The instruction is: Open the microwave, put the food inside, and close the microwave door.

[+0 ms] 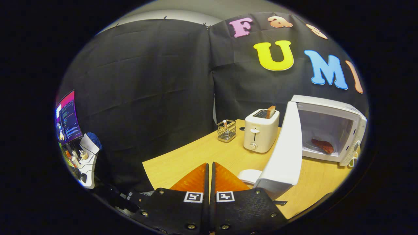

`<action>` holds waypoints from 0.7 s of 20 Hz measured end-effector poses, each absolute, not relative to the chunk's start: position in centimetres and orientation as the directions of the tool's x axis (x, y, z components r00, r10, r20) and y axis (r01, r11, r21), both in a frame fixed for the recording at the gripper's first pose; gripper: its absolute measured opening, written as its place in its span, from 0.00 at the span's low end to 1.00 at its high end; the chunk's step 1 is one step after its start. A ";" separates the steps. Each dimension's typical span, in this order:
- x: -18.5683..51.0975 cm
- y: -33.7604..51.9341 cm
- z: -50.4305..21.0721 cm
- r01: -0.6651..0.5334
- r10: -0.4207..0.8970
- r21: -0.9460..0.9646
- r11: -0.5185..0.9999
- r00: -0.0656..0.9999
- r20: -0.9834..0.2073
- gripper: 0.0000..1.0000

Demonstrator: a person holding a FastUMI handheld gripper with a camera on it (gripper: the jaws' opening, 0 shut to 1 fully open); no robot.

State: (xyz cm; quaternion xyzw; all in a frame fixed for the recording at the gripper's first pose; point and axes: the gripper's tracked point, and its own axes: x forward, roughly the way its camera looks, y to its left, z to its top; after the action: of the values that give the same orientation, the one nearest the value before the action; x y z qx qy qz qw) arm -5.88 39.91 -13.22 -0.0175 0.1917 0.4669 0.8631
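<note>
A white microwave stands on the wooden table, off to the right of my fingers. Its door hangs wide open, swung toward me. A reddish-brown piece of food lies on the glass plate inside the cavity. My gripper is shut with nothing between its fingers, which meet over the table's near part. The door's edge is just right of the fingertips and apart from them.
A cream toaster with a slice of toast in it stands left of the microwave. A wire basket sits farther left. A white plate lies by the door's lower corner. A desk with a monitor is beyond the table's left edge.
</note>
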 end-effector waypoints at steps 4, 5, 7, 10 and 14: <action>-5.2 37.7 -12.8 -0.802 0.788 0.139 0.581 0.512 -0.342 0.01; -4.9 37.0 -12.8 -0.797 0.781 0.130 0.589 0.522 -0.342 0.01; -3.9 35.5 -12.7 -0.783 0.762 0.106 0.612 0.550 -0.341 0.01; -1.4 32.8 -12.7 -0.743 0.718 0.077 0.665 0.608 -0.339 0.01; 2.7 28.2 -13.2 -0.669 0.647 0.072 0.740 0.678 -0.348 0.01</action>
State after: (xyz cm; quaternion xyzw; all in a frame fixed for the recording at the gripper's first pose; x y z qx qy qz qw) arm 2.71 28.19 -13.25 -0.0308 0.1780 0.3593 0.9156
